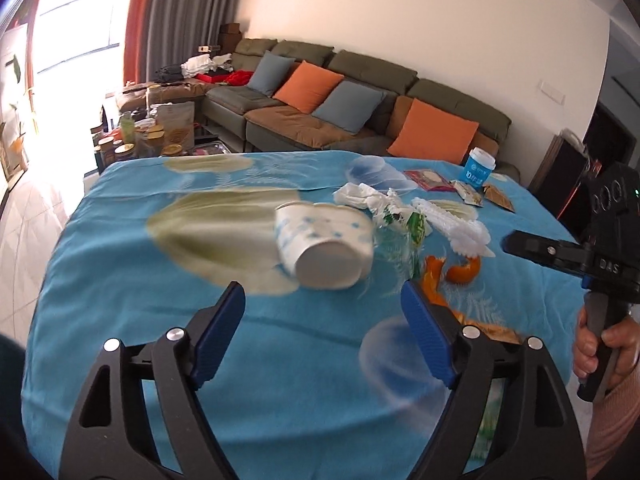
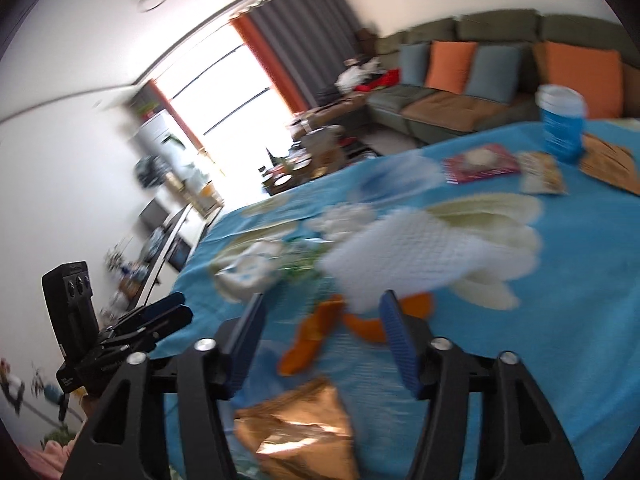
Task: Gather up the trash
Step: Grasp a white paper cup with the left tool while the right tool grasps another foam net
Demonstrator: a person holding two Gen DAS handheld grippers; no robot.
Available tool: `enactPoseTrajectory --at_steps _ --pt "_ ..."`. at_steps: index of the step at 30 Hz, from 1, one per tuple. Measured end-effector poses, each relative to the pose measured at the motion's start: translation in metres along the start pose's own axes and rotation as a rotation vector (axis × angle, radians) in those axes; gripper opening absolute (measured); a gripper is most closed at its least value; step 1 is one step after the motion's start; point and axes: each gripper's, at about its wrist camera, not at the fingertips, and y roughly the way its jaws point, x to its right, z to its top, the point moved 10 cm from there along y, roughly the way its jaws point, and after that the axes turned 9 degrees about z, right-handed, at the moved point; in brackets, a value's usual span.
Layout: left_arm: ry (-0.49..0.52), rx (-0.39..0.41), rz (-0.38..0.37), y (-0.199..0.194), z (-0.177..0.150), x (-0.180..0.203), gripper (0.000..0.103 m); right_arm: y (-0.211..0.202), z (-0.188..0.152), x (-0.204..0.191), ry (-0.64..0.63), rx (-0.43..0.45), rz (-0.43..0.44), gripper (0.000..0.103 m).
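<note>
Both open claws, left claw [image 1: 324, 308] nearest, face a tipped paper cup [image 1: 326, 244].

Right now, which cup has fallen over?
The white paper cup with blue dots, lying on its side in front of the left tool. The blue cup with the white lid stands upright at the far edge.

Home living room — long green sectional sofa [image 1: 320, 92] with orange and blue cushions [image 1: 308, 86], floor-length curtains [image 1: 176, 12] at a bright window [image 1: 76, 20], cloth-covered table [image 1: 160, 280].
</note>
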Motion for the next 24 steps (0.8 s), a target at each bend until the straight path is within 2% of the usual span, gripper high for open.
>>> enactPoseTrajectory --at_steps 4,10,16,19,21,24 --pt "0.020 -0.038 0.023 0.026 0.009 0.012 0.079 0.004 -0.002 0.026 0.078 0.005 -0.007 0.070" --pt "0.029 -0.087 0.035 0.056 0.016 0.015 0.079 0.020 0.000 0.049 0.189 -0.011 0.048 0.070" --pt "0.017 -0.121 0.014 0.071 0.015 0.012 0.067 0.028 0.006 0.069 0.289 0.004 0.110 0.070" --pt "0.010 -0.124 0.005 0.074 0.014 0.011 0.066 0.031 0.008 0.071 0.309 0.012 0.128 0.054" --pt "0.009 -0.118 0.004 0.072 0.013 0.010 0.065 0.034 0.005 0.071 0.331 0.000 0.152 0.032" --pt "0.012 -0.110 0.004 0.070 0.012 0.009 0.065 0.036 0.003 0.072 0.320 -0.006 0.154 0.019"
